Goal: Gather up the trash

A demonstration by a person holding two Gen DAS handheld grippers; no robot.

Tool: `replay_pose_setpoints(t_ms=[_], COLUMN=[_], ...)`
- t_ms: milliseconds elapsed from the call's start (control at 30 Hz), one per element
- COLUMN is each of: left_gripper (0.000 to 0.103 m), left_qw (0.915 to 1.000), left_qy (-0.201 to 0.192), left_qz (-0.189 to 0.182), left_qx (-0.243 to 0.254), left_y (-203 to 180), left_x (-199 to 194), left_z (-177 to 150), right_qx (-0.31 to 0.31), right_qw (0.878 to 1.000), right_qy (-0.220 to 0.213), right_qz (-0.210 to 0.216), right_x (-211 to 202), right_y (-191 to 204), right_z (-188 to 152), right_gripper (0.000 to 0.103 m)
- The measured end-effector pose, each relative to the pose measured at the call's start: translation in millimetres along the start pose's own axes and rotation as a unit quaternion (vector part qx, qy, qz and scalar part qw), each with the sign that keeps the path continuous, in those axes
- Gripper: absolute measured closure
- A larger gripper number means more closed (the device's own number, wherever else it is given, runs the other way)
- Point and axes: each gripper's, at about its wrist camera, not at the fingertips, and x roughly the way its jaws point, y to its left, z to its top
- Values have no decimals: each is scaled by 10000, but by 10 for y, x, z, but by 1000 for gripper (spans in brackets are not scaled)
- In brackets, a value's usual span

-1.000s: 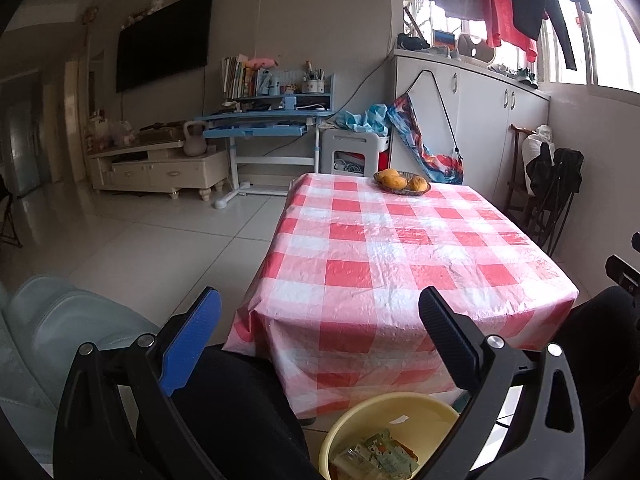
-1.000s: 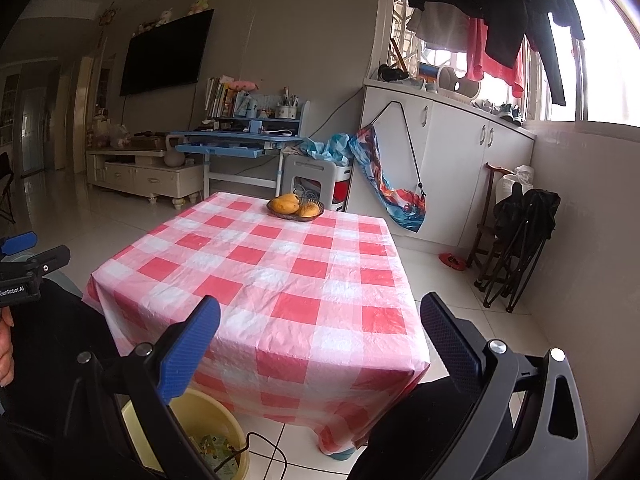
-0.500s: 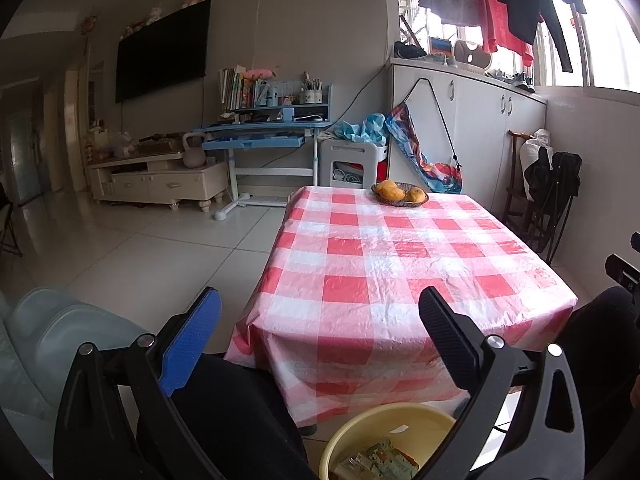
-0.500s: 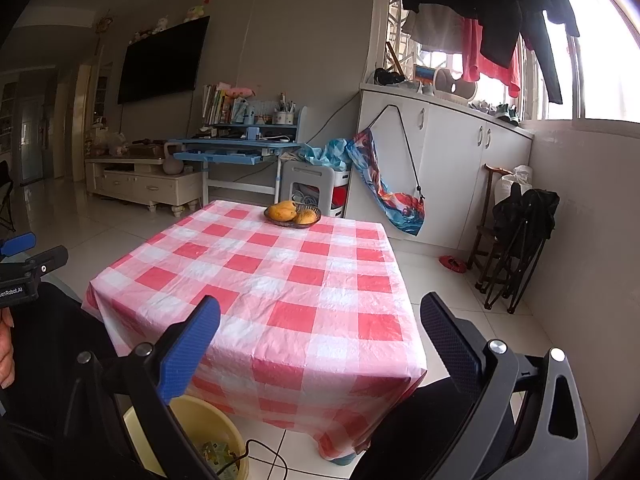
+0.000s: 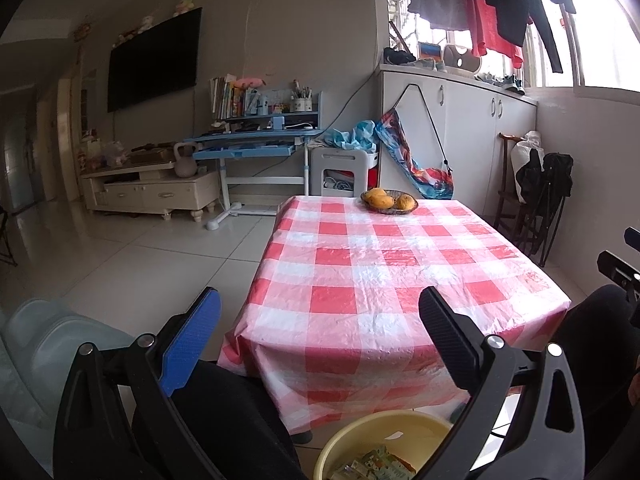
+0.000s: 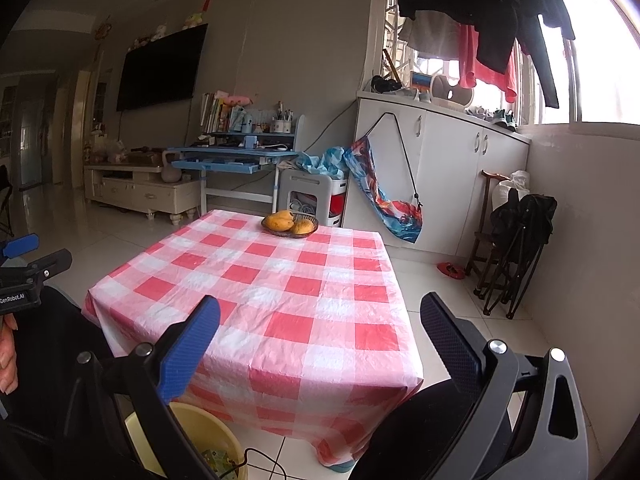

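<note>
A yellow basin [image 5: 384,436] stands on the floor below the table's near edge, holding crumpled wrappers [image 5: 376,462]; the same basin [image 6: 200,436] shows low in the right wrist view. My left gripper [image 5: 320,324] hangs open above the basin, nothing between its fingers. My right gripper [image 6: 320,330] is open too, held in front of the near edge of the table [image 6: 280,300], which wears a red and white checked cloth. The tabletop [image 5: 400,264] carries only a basket of yellow fruit [image 5: 389,201].
The person's dark-clothed legs [image 5: 224,420] flank the basin. A folded chair [image 6: 516,248] leans against the right wall, white cabinets [image 6: 448,172] stand behind the table, and a blue desk [image 5: 256,148] and TV stand [image 5: 152,188] line the far wall.
Both grippers have tilted upward and drawn back a little, so the table sits lower and farther in both views. Both stay open.
</note>
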Motion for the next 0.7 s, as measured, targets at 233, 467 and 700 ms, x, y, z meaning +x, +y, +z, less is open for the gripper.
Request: replay_pose_setpoints(t_ms=[233, 467, 700], left_gripper=[7, 7, 7], left_qw=[9999, 9997, 9988], left_qy=[119, 222, 456], left_qz=[-16, -25, -95], left_qx=[-44, -27, -160], left_y=[23, 6, 50], left_x=[48, 100, 97], left_z=[-14, -25, 10], right_qx=[-209, -280, -343], right_qw=[9998, 9995, 9988], right_qy=[56, 109, 346], right_qz=[10, -8, -29], right_x=[15, 29, 45], right_y=[65, 94, 125], right_z=[-11, -32, -2], right_gripper=[7, 7, 7])
